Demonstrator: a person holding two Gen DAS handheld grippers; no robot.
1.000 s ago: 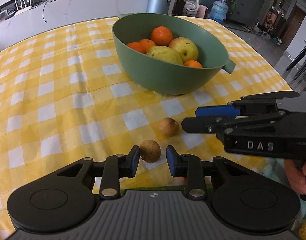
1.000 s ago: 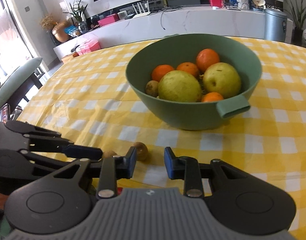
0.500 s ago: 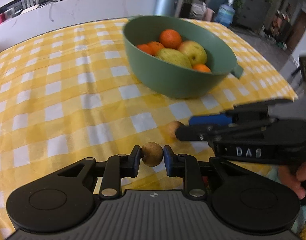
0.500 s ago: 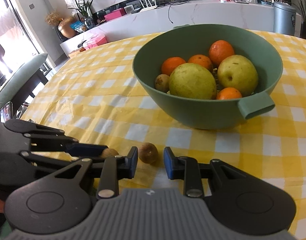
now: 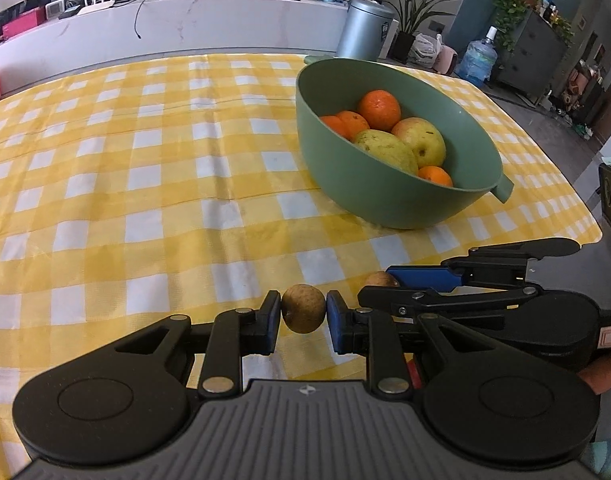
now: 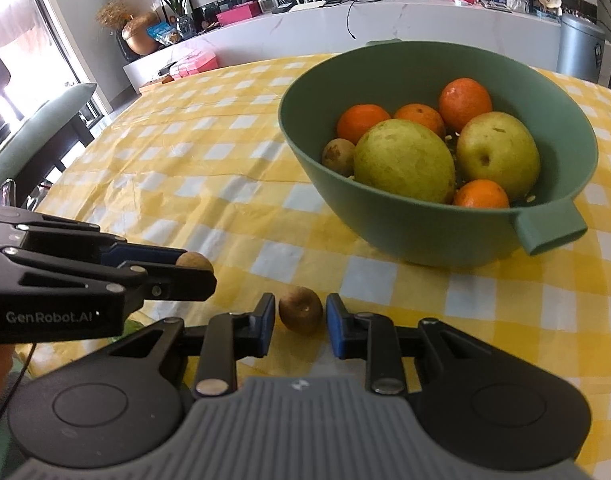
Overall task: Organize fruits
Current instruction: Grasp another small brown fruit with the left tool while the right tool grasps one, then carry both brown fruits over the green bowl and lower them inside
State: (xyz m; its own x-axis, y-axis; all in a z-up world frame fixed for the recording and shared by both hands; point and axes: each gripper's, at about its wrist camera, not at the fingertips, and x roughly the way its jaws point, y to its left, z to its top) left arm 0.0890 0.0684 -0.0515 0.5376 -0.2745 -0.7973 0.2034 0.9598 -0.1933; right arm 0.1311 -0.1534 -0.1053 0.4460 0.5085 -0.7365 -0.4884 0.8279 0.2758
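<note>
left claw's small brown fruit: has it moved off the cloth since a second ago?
Yes. The small brown fruit sat on the checked tablecloth ahead of the open left claw; now it is clamped between the pads.

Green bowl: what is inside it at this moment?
The green bowl holds four oranges, two pears and one small brown fruit. Anything beneath them is covered.

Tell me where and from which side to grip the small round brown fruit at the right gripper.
Across its widest middle, coming down slanted from the near side: the small round brown fruit lies free on the yellow checked cloth, both flanks bare. The right gripper, jaws just closing, straddles it with narrow gaps.
</note>
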